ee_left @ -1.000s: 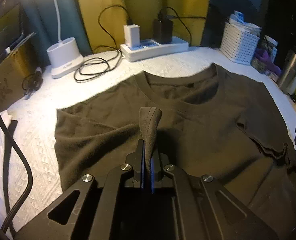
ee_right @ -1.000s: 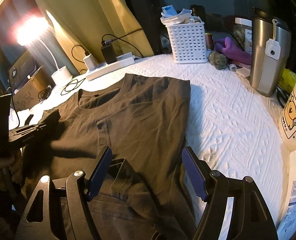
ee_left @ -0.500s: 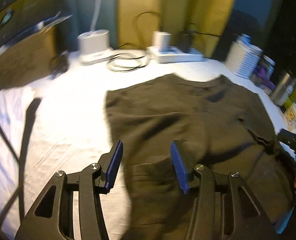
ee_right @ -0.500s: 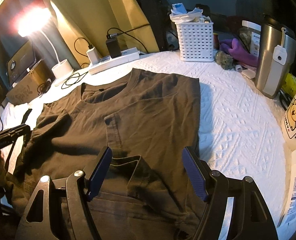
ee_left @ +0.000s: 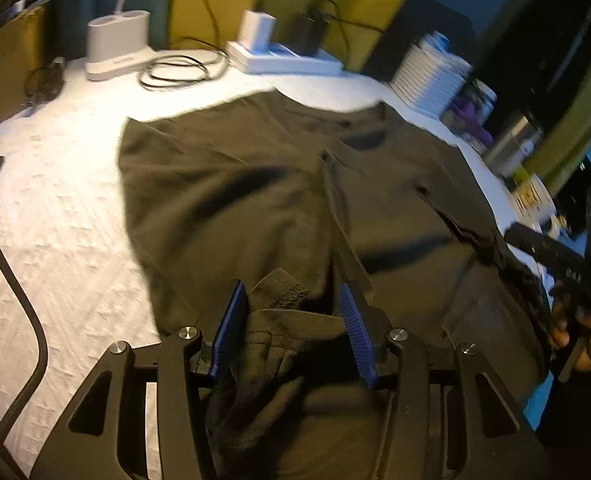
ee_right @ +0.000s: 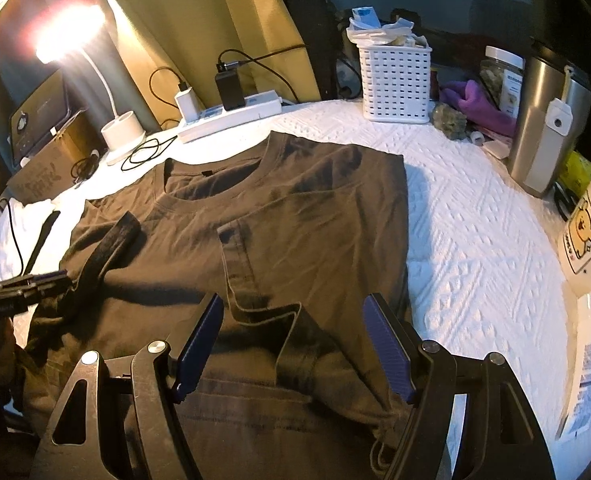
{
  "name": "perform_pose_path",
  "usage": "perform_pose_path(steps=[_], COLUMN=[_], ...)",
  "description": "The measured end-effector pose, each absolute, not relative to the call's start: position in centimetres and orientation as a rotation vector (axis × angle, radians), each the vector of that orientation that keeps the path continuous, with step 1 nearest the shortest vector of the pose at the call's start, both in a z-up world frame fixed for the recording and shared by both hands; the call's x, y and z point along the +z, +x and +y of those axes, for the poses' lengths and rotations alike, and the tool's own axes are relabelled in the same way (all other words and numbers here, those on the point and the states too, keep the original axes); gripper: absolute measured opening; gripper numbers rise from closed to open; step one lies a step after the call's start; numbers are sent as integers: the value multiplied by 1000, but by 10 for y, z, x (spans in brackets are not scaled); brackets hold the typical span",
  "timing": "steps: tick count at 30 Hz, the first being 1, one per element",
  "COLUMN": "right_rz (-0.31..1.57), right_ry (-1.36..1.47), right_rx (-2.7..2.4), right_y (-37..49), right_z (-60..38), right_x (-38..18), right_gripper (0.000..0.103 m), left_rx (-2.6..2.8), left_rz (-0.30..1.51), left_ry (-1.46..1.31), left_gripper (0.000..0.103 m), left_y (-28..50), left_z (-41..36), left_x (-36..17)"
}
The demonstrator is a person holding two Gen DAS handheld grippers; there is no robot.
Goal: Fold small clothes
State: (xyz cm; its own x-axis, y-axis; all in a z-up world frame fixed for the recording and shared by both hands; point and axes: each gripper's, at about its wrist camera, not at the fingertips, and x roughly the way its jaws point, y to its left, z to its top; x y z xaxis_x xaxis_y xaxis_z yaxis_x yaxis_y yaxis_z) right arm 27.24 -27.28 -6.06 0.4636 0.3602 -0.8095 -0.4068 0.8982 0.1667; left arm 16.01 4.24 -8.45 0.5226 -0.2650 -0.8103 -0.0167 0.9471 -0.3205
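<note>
1. Left wrist view: the left gripper (ee_left: 291,320) has just been opening, jaws apart over a bunched fold of the dark t-shirt (ee_left: 255,200), apparently not pinching it, though blur hinders.
2. Shirt lies flat on the white bedspread (ee_right: 475,220), sides folded inward.
3. Right gripper (ee_right: 295,344) hangs wide apart above the hem.
4. Next, likely: grip the hem and fold upward.
</note>
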Motion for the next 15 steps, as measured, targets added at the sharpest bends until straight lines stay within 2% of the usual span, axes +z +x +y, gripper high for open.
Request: perform_pose_path(steps=[7,15], right_rz=[964,892], right_ry=[-48,-72], right_rx=[427,365], right_y=[253,217], right_z=[-290,-322], right_x=[-57,-43], right_gripper=[74,74], left_rx=[-231,-130], left_rz=[997,908], left_ry=[-262,-221], left_gripper=[49,49], left_y=[145,103], left_z=[22,41], left_x=[-71,-45])
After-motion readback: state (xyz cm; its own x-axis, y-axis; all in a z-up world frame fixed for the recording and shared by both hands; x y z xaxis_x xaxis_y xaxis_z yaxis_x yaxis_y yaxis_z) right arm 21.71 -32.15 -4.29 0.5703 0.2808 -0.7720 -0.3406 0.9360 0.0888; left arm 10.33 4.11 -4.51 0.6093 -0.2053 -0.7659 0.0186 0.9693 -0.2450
